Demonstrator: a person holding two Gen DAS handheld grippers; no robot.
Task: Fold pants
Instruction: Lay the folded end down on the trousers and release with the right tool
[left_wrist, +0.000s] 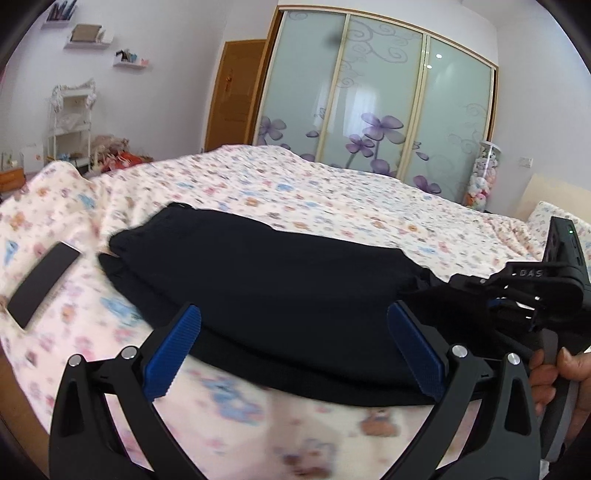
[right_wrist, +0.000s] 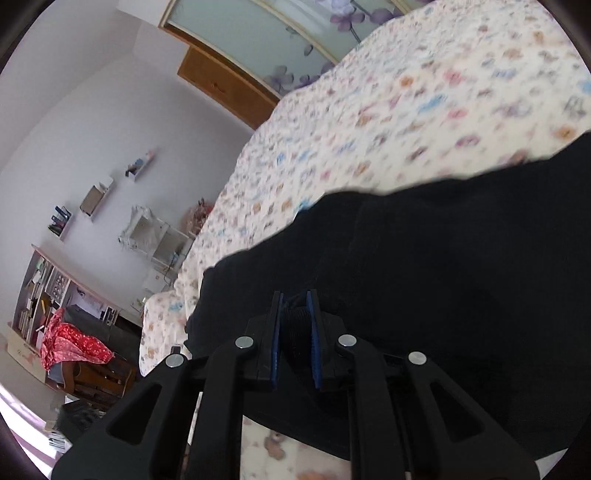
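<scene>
The black pants (left_wrist: 266, 280) lie folded in a thick stack on the floral bedspread (left_wrist: 295, 184). My left gripper (left_wrist: 293, 321) is open, its blue pads (left_wrist: 173, 350) spread wide over the near edge of the stack, holding nothing. My right gripper (right_wrist: 295, 306) is shut on a bunched edge of the pants (right_wrist: 443, 277), pinched between its blue pads (right_wrist: 313, 343). The right gripper also shows in the left wrist view (left_wrist: 491, 306), at the right end of the stack, held by a hand (left_wrist: 569, 376).
A black phone (left_wrist: 42, 284) lies on the bedspread left of the pants. A glass-door wardrobe (left_wrist: 369, 99) and a wooden door (left_wrist: 236, 96) stand beyond the bed. Shelves (right_wrist: 40, 295) and a red cloth (right_wrist: 70, 347) are at the room's far side.
</scene>
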